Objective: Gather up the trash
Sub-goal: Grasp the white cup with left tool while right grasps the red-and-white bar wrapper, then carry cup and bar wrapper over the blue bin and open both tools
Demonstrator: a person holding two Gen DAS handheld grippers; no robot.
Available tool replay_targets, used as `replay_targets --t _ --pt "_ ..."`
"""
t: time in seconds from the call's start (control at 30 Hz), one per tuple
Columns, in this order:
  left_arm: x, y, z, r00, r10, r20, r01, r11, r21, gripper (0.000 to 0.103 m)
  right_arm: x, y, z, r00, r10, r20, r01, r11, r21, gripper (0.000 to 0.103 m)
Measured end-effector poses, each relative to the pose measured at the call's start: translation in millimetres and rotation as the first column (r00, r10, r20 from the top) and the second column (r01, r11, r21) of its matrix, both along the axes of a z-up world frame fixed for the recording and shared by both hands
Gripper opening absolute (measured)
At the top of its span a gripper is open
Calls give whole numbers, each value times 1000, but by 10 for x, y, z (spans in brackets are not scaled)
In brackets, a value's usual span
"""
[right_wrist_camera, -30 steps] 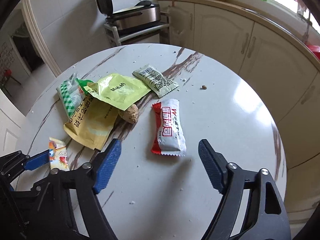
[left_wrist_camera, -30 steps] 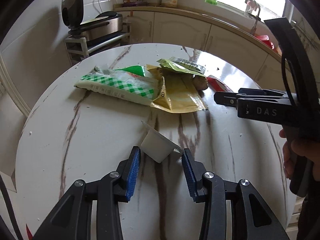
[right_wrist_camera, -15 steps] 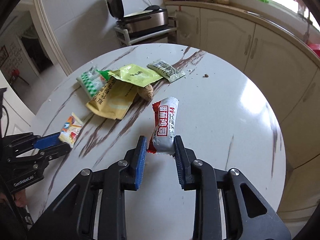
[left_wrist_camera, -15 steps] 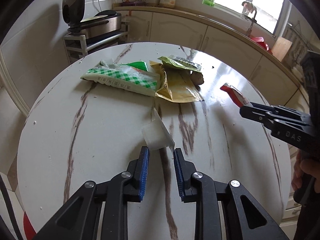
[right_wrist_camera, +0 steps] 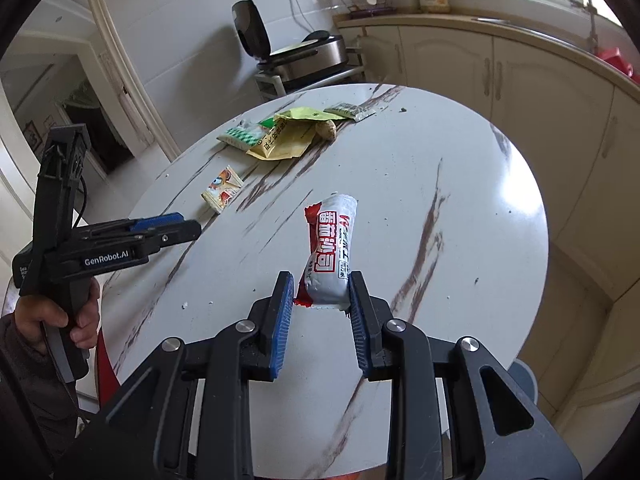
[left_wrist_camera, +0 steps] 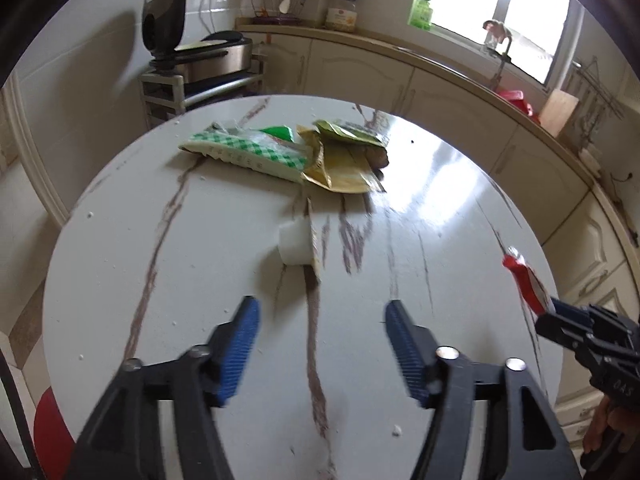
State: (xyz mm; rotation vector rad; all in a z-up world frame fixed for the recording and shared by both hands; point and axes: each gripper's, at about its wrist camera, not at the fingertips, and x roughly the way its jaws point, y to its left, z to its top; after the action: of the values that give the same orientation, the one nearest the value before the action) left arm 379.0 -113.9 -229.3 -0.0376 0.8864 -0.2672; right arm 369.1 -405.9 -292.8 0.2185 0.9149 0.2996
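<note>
Above the table (right_wrist_camera: 460,184), right tool (right_wrist_camera: 320,304) grips the wrapper (right_wrist_camera: 330,252); left tool (left_wrist_camera: 320,332) seemingly spread, empty.

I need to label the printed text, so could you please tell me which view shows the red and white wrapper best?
The right wrist view: the red and white wrapper faces the camera, print visible, clamped in the right hand-held gripper. The left wrist view shows only a blurred red edge at the frame's right side.

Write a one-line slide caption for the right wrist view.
Right tongs grip a red-and-white snack wrapper above the marble table.
</note>
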Motion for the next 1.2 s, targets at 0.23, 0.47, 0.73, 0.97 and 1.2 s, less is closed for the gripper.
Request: replay_targets --t 0.23,0.47,0.73,0.97,1.2 --pt "330 -78 -125 999 39 -38 -36 997 62 68 153 8 -114 1000 -7 -9 7 1000 9 26" --pt "646 -182 -215 999 25 -31 -22 995 102 41 327 52 -163 1000 5 -12 -4 1000 19 26" --pt "496 -219 -186 999 -53 -9 54 995 81 18 283 -8 -113 1000 -16 11 16 998 55 26" --pt "5 -600 173 988 -143 51 139 988 68 18 -46 -264 35 997 -61 52 55 993 107 26" --pt "-501 -1514 489 940 -332 83 325 942 82 18 -648 -927 217 972 -199 121 183 974 135 26"
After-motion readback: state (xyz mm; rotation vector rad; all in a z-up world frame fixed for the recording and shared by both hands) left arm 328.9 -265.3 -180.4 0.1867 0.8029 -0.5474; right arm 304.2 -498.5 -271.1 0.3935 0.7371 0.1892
